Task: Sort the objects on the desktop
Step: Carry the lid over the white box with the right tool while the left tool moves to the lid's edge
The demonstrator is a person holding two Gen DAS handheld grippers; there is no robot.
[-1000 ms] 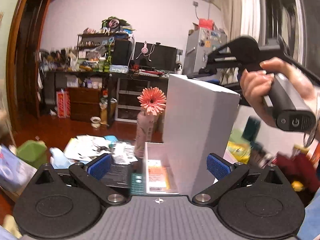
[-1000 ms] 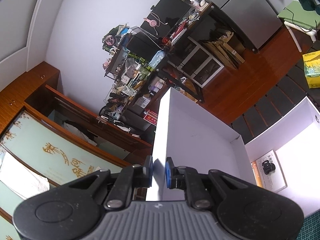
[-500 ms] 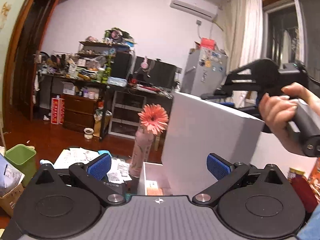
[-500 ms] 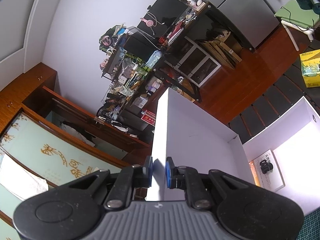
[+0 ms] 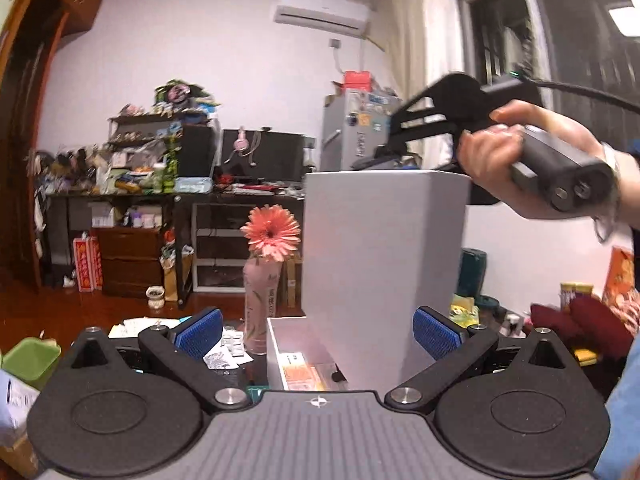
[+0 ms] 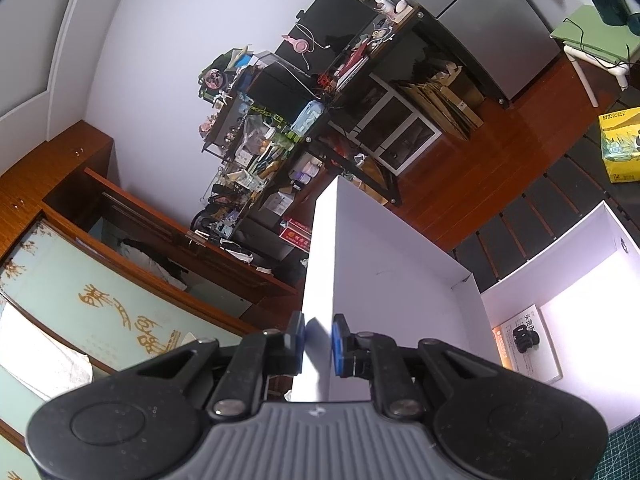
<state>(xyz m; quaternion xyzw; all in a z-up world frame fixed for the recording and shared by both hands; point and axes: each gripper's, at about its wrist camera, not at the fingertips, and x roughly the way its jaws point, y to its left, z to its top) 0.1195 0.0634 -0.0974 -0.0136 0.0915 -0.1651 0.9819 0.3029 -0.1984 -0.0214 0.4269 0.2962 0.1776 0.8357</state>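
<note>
White cardboard box lid (image 5: pixel 384 264) stands upright at the centre of the left wrist view, hinged over an open white box (image 5: pixel 280 344) whose floor shows an orange-printed leaflet (image 5: pixel 300 372). In the right wrist view the right gripper (image 6: pixel 319 340) is clamped on the lid's thin top edge, blue ribbed pads pressed to either face; a person's hand (image 5: pixel 532 152) at the upper right of the left wrist view grips its grey handle. The left gripper (image 5: pixel 316 334) at the bottom of its frame hangs released, its blue pads spread wide on either side of the lid and touching nothing. Just left of the box stands a pale pink bottle (image 5: pixel 262 304) holding a salmon gerbera (image 5: pixel 272 236). Loose papers (image 5: pixel 224 348) lie on the dark desktop at lower left, and a green cutting mat (image 6: pixel 624 452) shows at the lower right corner of the right wrist view. Behind, a glossy red-brown wood floor (image 5: pixel 44 304) runs to cluttered black shelving (image 5: pixel 160 168), dark monitors (image 5: pixel 264 156), a grey fridge (image 5: pixel 356 132) and a wall air conditioner (image 5: pixel 320 16) on the white wall.
</note>
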